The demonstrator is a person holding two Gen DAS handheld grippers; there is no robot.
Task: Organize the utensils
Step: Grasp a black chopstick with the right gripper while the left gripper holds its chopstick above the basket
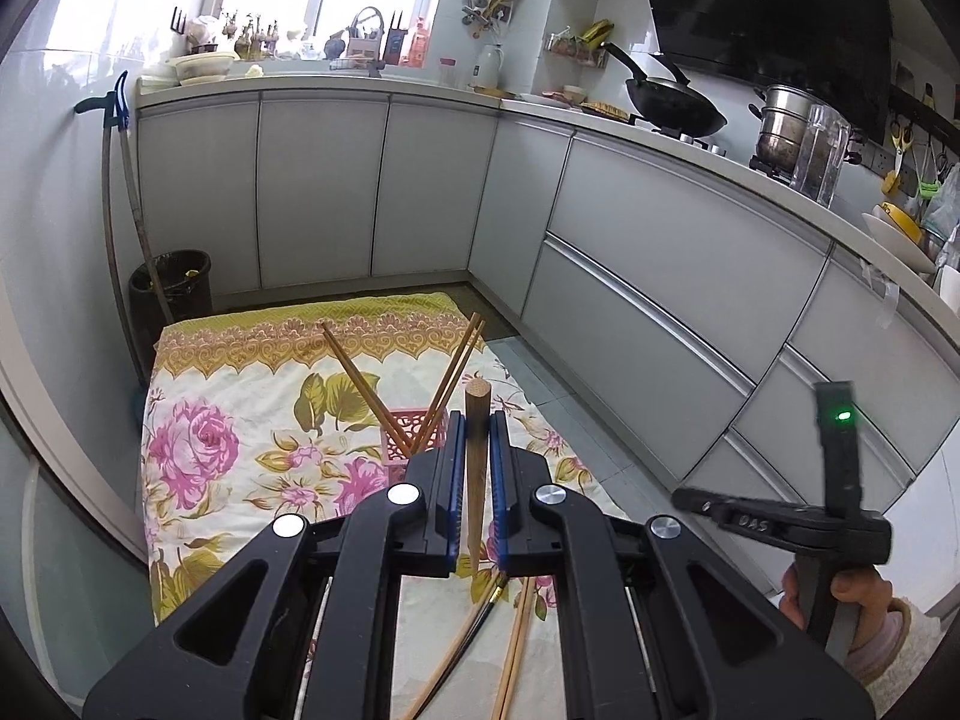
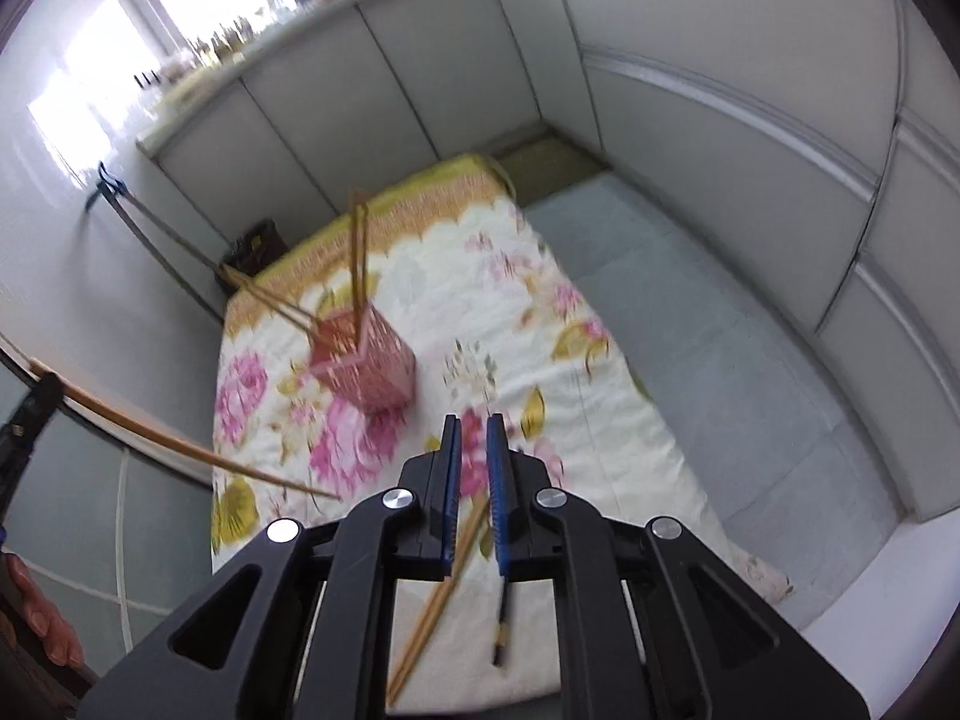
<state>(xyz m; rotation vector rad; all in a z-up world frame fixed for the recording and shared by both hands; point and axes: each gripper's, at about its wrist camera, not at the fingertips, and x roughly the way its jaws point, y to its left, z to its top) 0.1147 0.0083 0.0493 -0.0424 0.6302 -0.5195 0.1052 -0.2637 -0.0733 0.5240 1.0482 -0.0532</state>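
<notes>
My left gripper [image 1: 477, 417] is shut on a brown wooden chopstick [image 1: 477, 468], which stands upright with its thick end up. In the right wrist view the same chopstick [image 2: 180, 450] juts in from the far left. Behind it on the flowered cloth [image 1: 240, 396] stands a pink lattice holder [image 1: 414, 432] with several chopsticks leaning out of it. My right gripper [image 2: 474, 420] hangs over the cloth, its blue pads a narrow gap apart with nothing between them. Below it lie pale loose chopsticks [image 2: 438, 600] and a dark one [image 2: 501, 624]. The pink holder [image 2: 366, 360] is ahead and to its left.
Grey cabinets [image 1: 660, 276] wrap around the back and right, with a cluttered counter, a wok [image 1: 672, 102] and a pot above. A black bin [image 1: 174, 288] and a mop stand at the back left. A hand [image 1: 864, 594] holds the right gripper's handle. Tiled floor [image 2: 720, 360] runs right of the cloth.
</notes>
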